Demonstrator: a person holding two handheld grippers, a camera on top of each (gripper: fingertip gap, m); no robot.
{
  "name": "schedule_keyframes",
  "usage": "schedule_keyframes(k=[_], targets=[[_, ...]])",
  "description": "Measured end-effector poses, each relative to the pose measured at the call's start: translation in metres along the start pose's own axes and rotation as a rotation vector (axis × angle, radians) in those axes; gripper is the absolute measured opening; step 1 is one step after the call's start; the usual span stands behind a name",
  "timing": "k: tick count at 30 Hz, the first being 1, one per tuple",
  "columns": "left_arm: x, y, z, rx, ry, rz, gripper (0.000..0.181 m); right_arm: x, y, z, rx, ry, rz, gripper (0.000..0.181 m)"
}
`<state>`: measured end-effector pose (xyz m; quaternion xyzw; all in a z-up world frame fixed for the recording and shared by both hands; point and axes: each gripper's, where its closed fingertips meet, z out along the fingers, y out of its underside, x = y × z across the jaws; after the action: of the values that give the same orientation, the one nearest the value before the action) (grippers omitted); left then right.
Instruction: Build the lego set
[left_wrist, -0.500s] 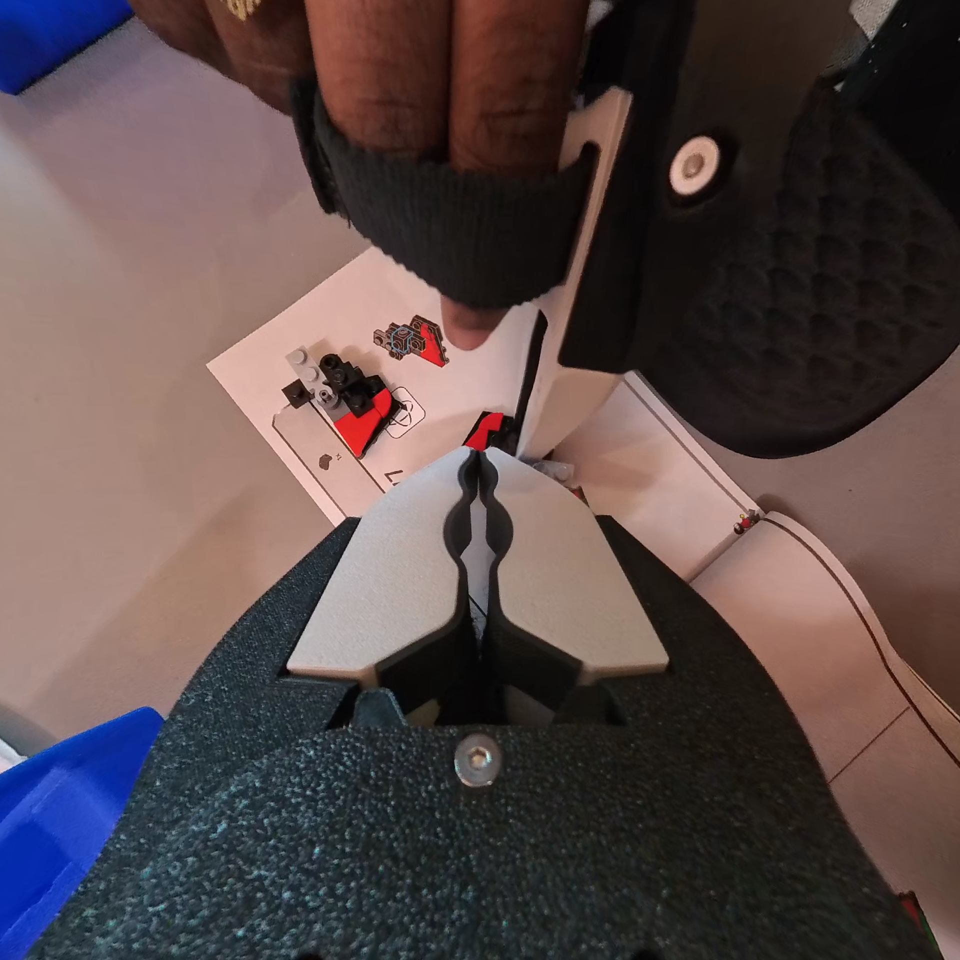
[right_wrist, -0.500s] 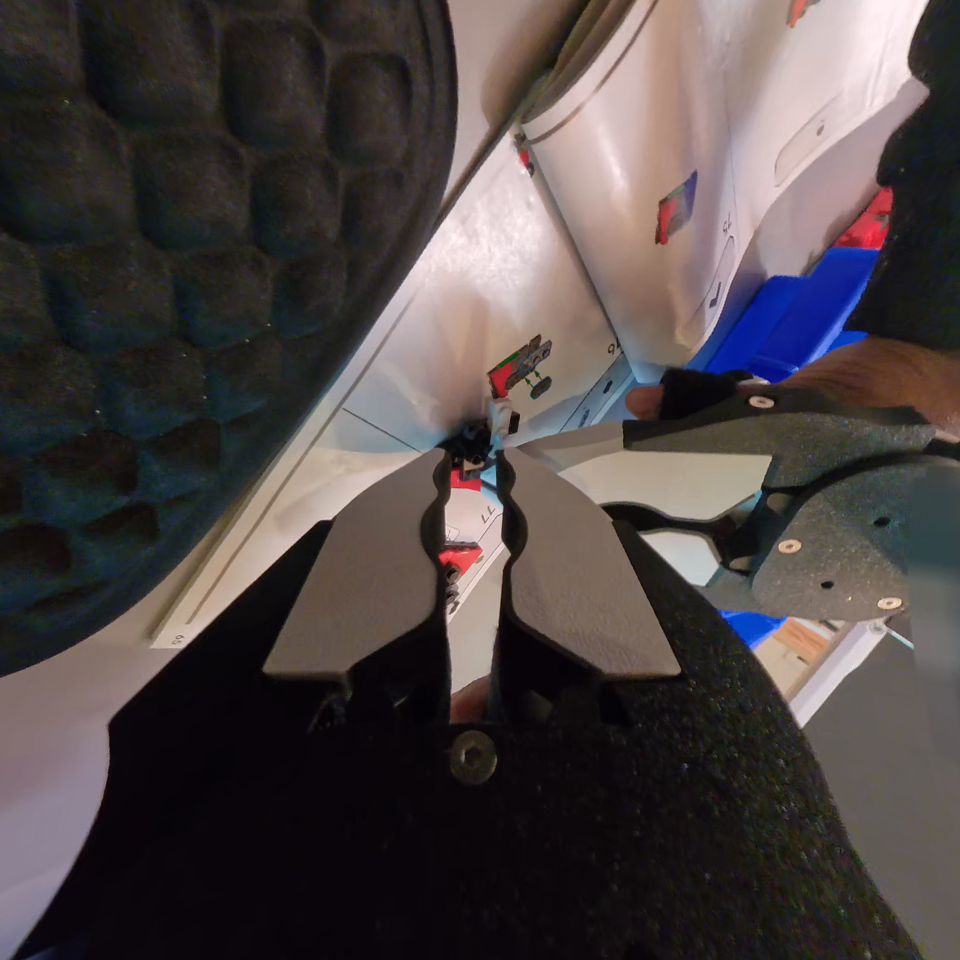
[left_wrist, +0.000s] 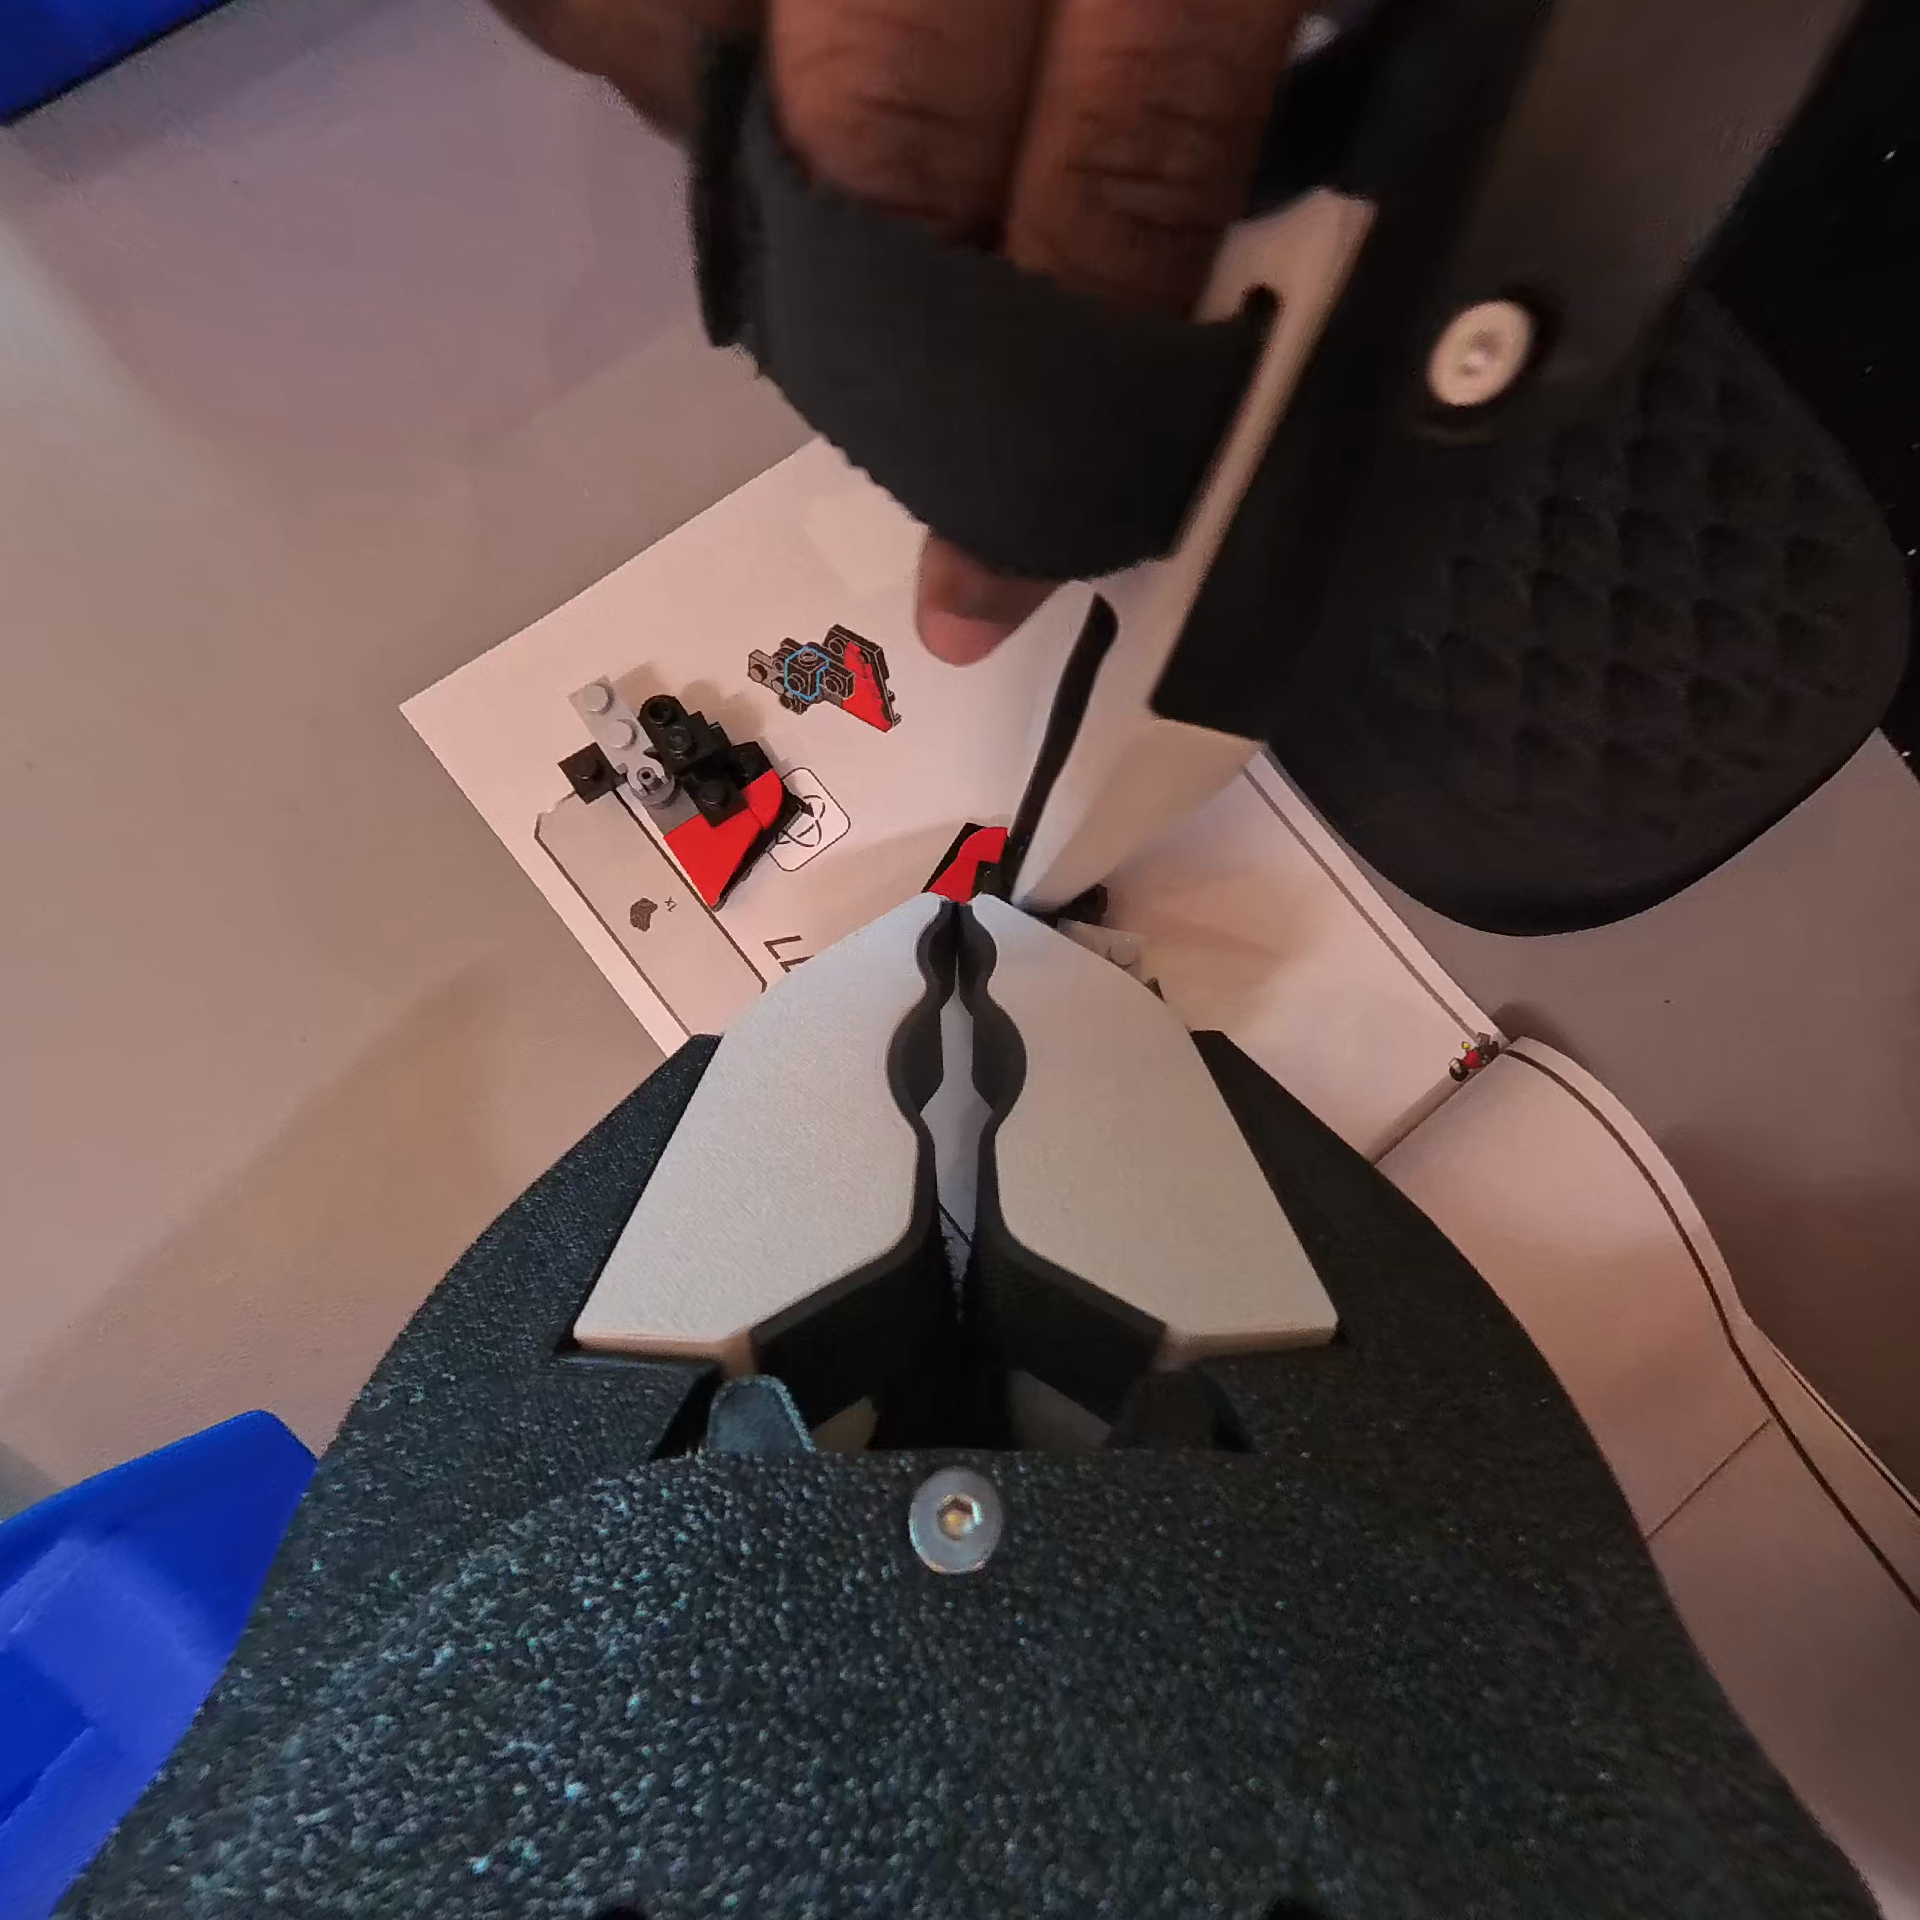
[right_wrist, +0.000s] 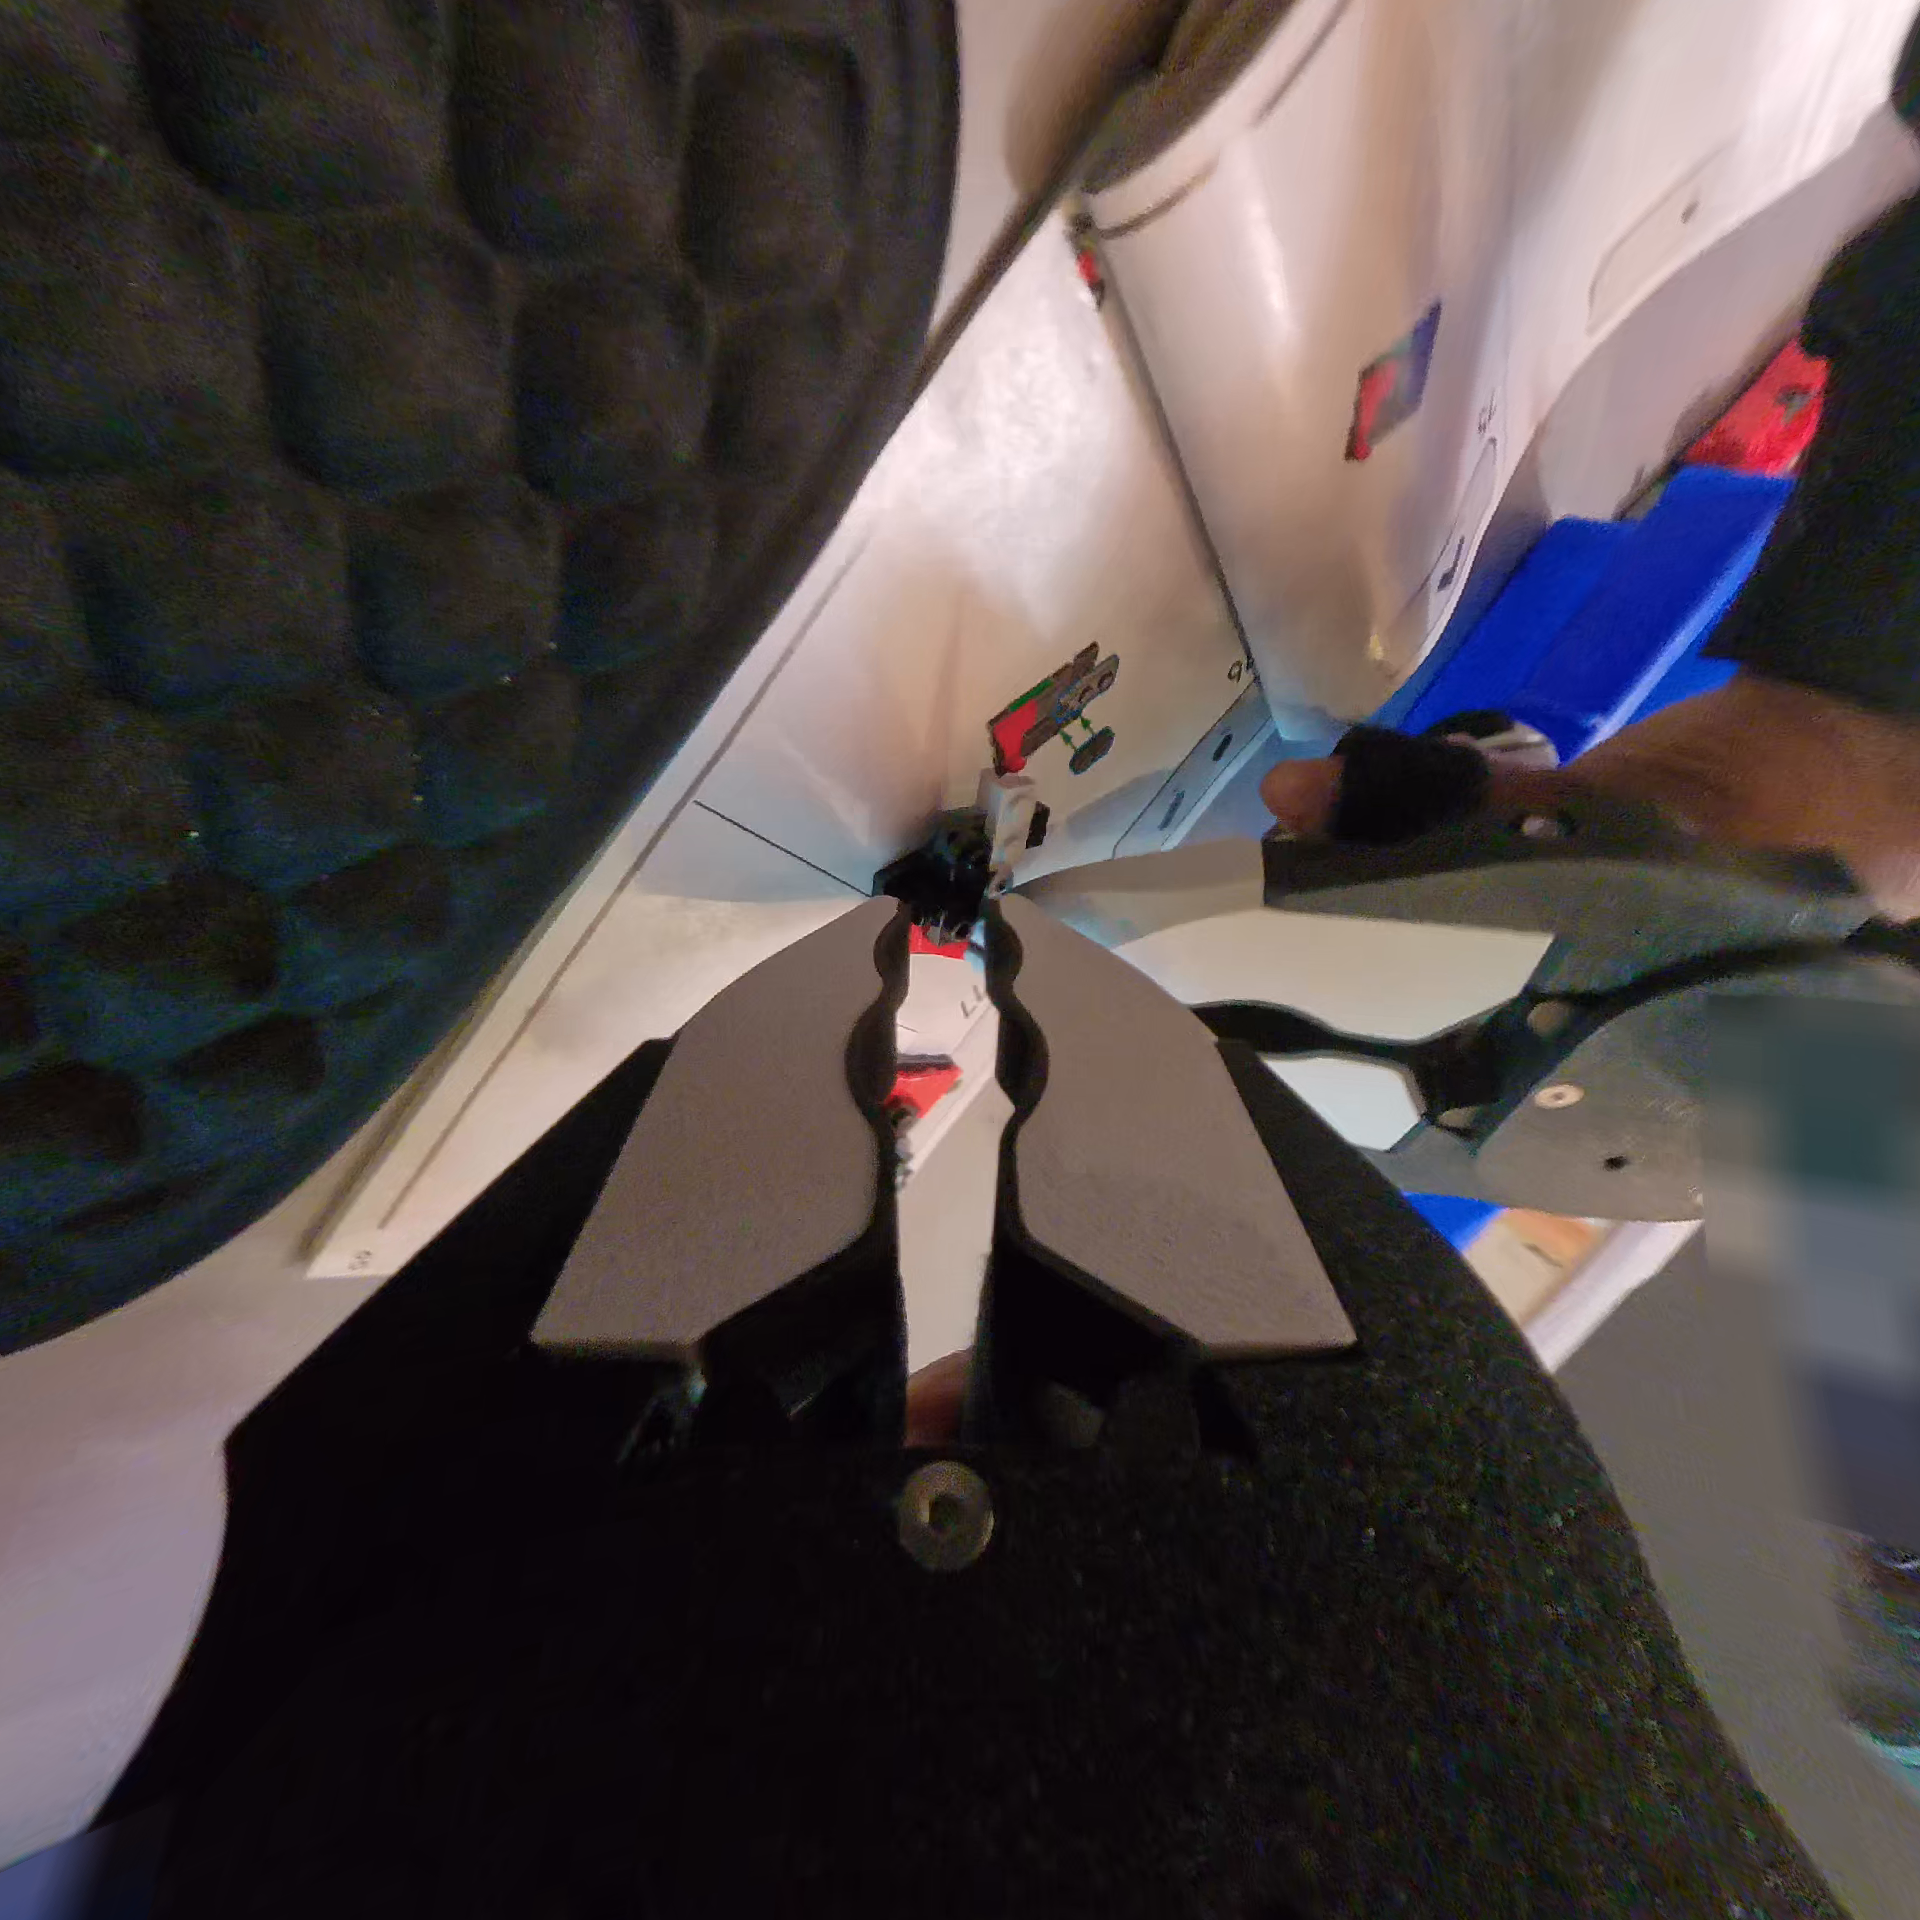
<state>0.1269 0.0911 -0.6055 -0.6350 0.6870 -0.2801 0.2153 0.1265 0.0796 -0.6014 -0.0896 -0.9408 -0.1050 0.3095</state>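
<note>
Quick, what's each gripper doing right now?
Left gripper: shut, nothing visibly held.
Right gripper: shut on the small black and red lego piece.

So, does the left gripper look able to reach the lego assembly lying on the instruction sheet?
Probably yes: the lego assembly lies uncovered on the instruction sheet, left of the left gripper, though its jaws are shut and would need opening.

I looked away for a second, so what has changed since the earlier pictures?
Hardly anything. The right tongs stay clamped on the small black and red build, and the left tongs stay shut at it. The loose assembly lies unmoved on the booklet.
</note>
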Motion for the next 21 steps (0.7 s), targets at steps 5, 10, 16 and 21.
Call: schedule_keyframes(k=[5, 10, 16, 21], targets=[[0.0001, -0.0001, 0.0001, 0.007, -0.004, -0.002, 0.0, 0.0008, -0.0007, 0.0, -0.01, -0.029, -0.059, 0.015], [0.0001, -0.0001, 0.0001, 0.024, 0.001, -0.019, 0.0, 0.003, -0.0004, -0.0021, 0.008, -0.02, -0.04, 0.017], [0.0, -0.0002, 0.0002, 0.024, 0.003, -0.025, 0.0, 0.0032, -0.001, -0.002, 0.025, 0.004, 0.014, 0.017], [-0.0002, -0.0002, 0.0003, 0.022, 0.005, -0.03, 0.0, 0.004, 0.0008, -0.003, 0.009, 0.044, 0.022, 0.017]])
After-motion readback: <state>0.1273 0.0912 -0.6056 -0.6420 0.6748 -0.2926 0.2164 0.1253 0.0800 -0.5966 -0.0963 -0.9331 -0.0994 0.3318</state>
